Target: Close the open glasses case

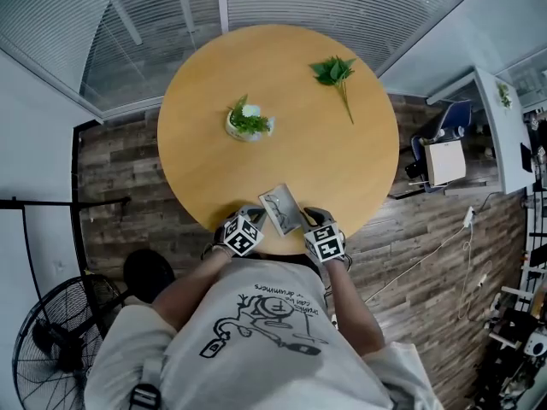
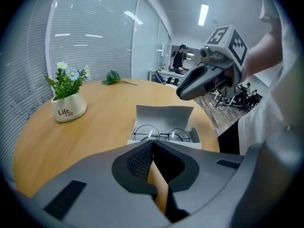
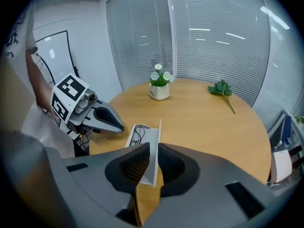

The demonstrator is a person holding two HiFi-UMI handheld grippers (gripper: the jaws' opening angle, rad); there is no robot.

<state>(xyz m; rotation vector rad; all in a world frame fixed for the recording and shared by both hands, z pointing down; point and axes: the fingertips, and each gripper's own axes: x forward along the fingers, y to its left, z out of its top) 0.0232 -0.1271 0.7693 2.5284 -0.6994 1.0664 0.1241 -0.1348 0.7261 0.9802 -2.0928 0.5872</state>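
Observation:
The grey glasses case [image 1: 282, 209] lies open at the near edge of the round wooden table [image 1: 342, 169]. Round wire glasses [image 2: 161, 135] rest in its tray, and the lid [image 2: 164, 118] stands upright. My left gripper [image 2: 153, 145] is shut and empty, pointing at the case from just left of it [image 1: 255, 219]. My right gripper [image 3: 154, 146] has its jaws a narrow gap apart, and the lid's edge [image 3: 157, 141] shows in that gap. Seen from the left gripper view, the right gripper [image 2: 180, 94] hangs just above the lid's right end.
A white pot of daisies [image 1: 249, 124] stands mid-table, and a loose green sprig [image 1: 336, 73] lies at the far right. A floor fan [image 1: 60, 331] is at the lower left. Glass partitions with blinds ring the far side. A person [image 2: 179, 58] stands far off.

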